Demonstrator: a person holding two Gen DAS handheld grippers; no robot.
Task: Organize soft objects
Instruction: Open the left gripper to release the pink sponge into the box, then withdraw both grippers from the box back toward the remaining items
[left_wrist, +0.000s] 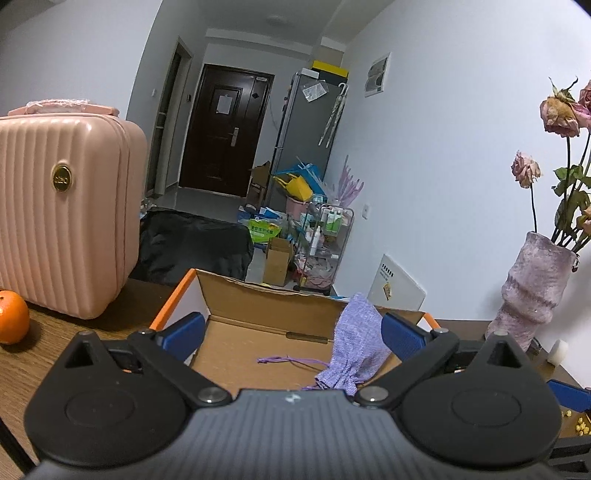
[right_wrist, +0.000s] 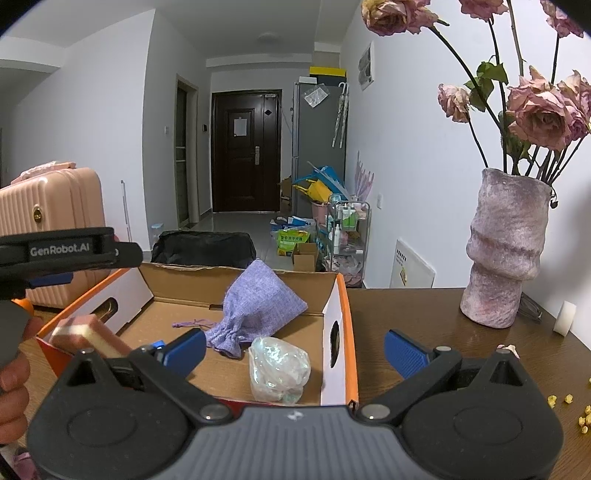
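Left wrist view:
Left gripper (left_wrist: 293, 334): jaws standing wide apart over the cardboard box (left_wrist: 255, 306), grasping nothing.
Purple drawstring pouch (left_wrist: 354, 350): lying inside the box, leaning beside the right blue finger (left_wrist: 402, 338); whether they are touching I cannot tell.
Pink suitcase (left_wrist: 66, 214): sitting on the table at left, an orange (left_wrist: 13, 316) beside it.

Right wrist view:
Right gripper (right_wrist: 295, 349): jaws spread wide, straddling the box's right wall (right_wrist: 338, 339), released.
Pouch (right_wrist: 258, 306): resting in the box with a crinkled clear bag (right_wrist: 279, 371) just in front of it.
Pink-and-cream sponge (right_wrist: 88, 334): sitting at the box's left edge.
Vase (right_wrist: 506, 247): holding dried roses, standing at right.
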